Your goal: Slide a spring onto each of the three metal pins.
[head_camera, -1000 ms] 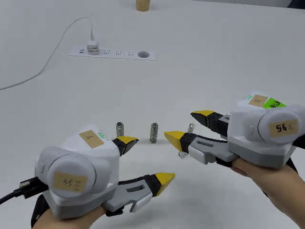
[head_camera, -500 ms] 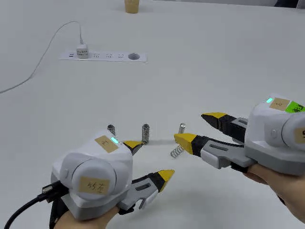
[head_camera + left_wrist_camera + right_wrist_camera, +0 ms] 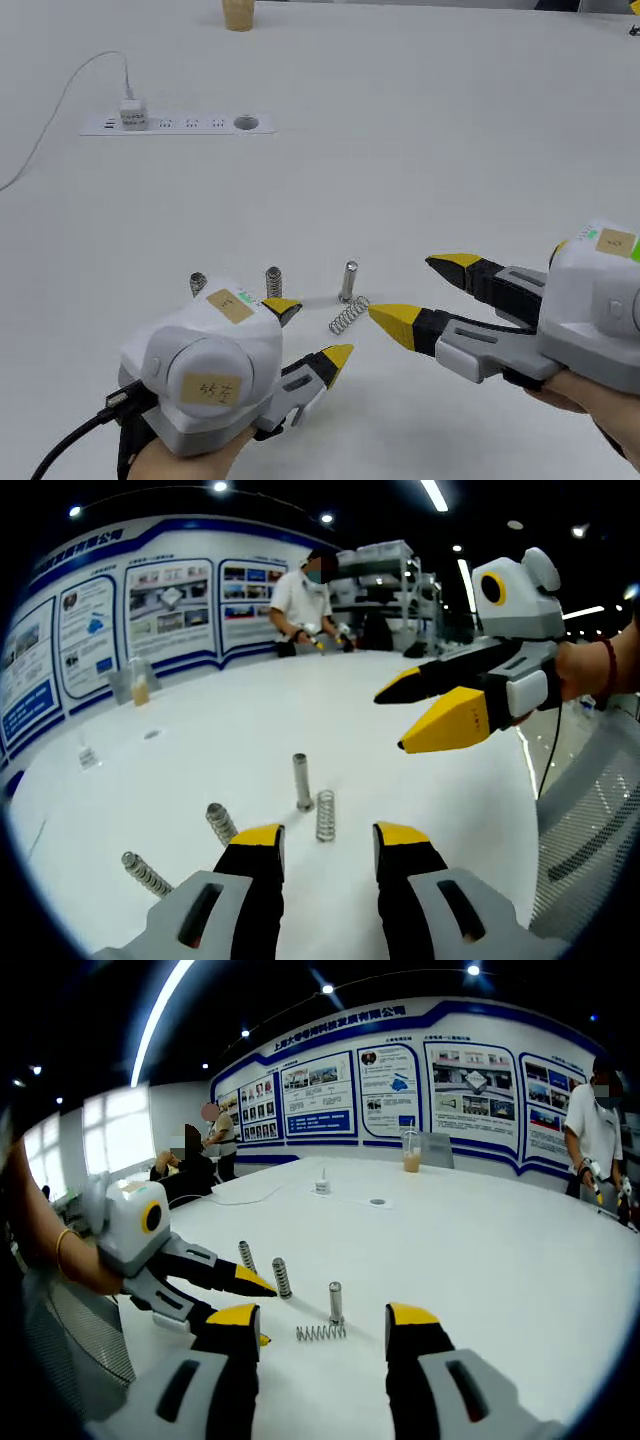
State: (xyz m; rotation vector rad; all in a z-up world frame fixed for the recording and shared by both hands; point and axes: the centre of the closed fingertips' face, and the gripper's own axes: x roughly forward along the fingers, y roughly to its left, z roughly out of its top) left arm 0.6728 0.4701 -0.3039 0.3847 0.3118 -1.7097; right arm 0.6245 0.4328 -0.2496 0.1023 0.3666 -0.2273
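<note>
Two of the three pins carry a spring: the left pin (image 3: 198, 283) and the middle pin (image 3: 273, 281) each have a coil around them. The right pin (image 3: 349, 281) is bare and stands upright on the white table (image 3: 450, 150). One loose spring (image 3: 348, 314) lies on its side on the table, just beside the foot of this bare pin, on the person's side. So, in my judgement, the step in hand is the last one: to pick up the loose spring and put it on the third pin.

The left gripper (image 3: 310, 330) hovers low near the two finished pins, its jaws apart and nothing between them. In the left gripper view the spring lies just ahead of the gap. The right gripper (image 3: 422, 289) is on the right side, jaws wide apart and also empty. Its lower yellow tip is close to the end of the spring but, as far as I can see, not touching it.

The next move asks one gripper to close on the middle of the spring, lift it, turn it upright and bring its open end exactly over the pin top before lowering. The spring looks light, so it may roll away if pinched off-centre.
</note>
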